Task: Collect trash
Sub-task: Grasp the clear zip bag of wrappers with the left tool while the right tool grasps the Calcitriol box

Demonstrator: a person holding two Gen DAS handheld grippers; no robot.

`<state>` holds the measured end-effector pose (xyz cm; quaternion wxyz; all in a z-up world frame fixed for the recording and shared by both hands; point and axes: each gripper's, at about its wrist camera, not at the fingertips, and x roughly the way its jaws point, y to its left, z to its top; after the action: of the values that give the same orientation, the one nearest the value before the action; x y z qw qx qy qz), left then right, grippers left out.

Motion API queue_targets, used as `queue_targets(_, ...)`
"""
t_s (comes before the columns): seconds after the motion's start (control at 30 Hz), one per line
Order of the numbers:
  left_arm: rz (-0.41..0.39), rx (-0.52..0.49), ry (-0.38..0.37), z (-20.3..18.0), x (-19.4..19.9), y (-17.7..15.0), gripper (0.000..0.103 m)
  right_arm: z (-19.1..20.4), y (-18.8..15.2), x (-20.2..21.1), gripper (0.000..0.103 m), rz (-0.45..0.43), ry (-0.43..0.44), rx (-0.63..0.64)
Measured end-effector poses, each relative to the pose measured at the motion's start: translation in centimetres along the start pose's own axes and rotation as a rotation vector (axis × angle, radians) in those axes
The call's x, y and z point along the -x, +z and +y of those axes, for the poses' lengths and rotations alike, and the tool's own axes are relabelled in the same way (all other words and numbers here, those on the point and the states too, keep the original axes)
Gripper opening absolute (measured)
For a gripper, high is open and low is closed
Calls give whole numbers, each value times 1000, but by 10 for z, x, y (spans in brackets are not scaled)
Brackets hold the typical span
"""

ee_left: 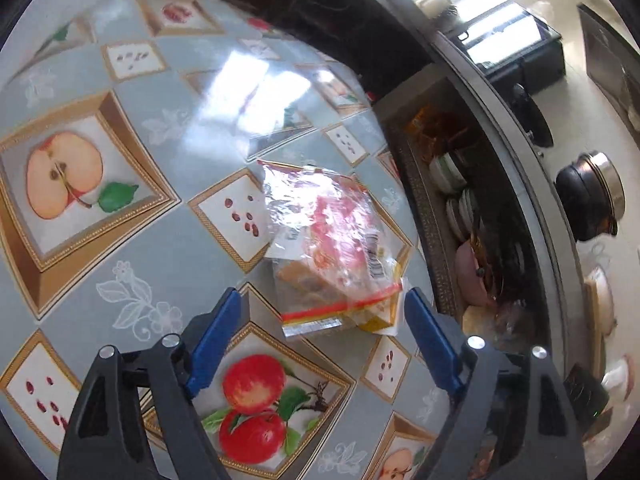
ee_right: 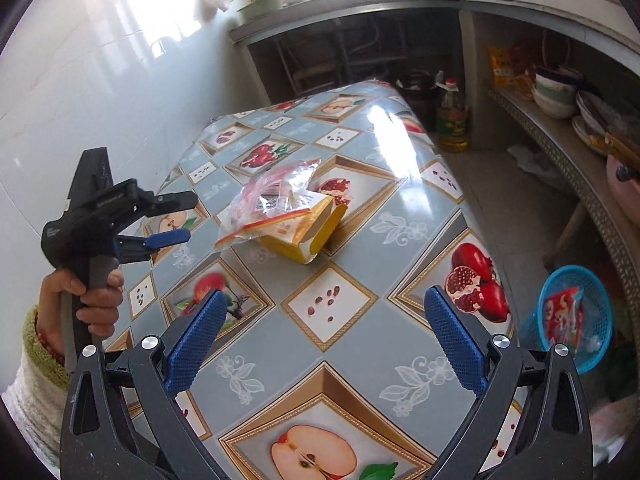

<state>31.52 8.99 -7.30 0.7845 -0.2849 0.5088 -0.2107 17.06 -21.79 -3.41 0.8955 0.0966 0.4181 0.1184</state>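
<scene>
Approach step: the bag (ee_left: 324,236) lies atop the box (ee_right: 306,226) mid-table (ee_right: 360,352), left gripper (ee_left: 326,312) spread just beside it, right gripper (ee_right: 322,312) spread well back; next, judged, closing on the bag, then reaching the basket (ee_right: 576,316).

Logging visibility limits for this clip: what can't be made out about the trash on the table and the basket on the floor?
- Plastic bag, left wrist view: glare and crinkles blur what is inside.
- Yellow box, right wrist view: the bag covers its top; the print is too small to read.
- Blue basket, right wrist view: far at the edge, so everything beyond a red wrapper is unclear.
</scene>
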Motion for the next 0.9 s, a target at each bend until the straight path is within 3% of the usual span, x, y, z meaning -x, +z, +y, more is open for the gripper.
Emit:
queue_targets(0.07, 38, 105, -25, 18, -14, 11, 72, -5, -1, -3, 95, 13, 0, -15)
queue_targets(0.2, 74, 244, -113, 37, -32, 27, 69, -12, -3, -8, 94, 25, -3, -28)
queue_targets(0.4, 120, 337, -154, 43, -53, 39, 58, -20, -2, -9, 94, 26, -1, -45)
queue_targets(0.47, 117, 351, -150, 43, -55, 38, 50, -22, -2, -9, 93, 23, 0, -48)
queue_targets(0.7, 100, 336, -159, 45, -56, 34, 9, -23, 3, -9, 93, 19, -10, -39)
queue_targets(0.9, 27, 252, -121, 35, -38, 28, 1, -14, 27, -7, 92, -20, -21, 42)
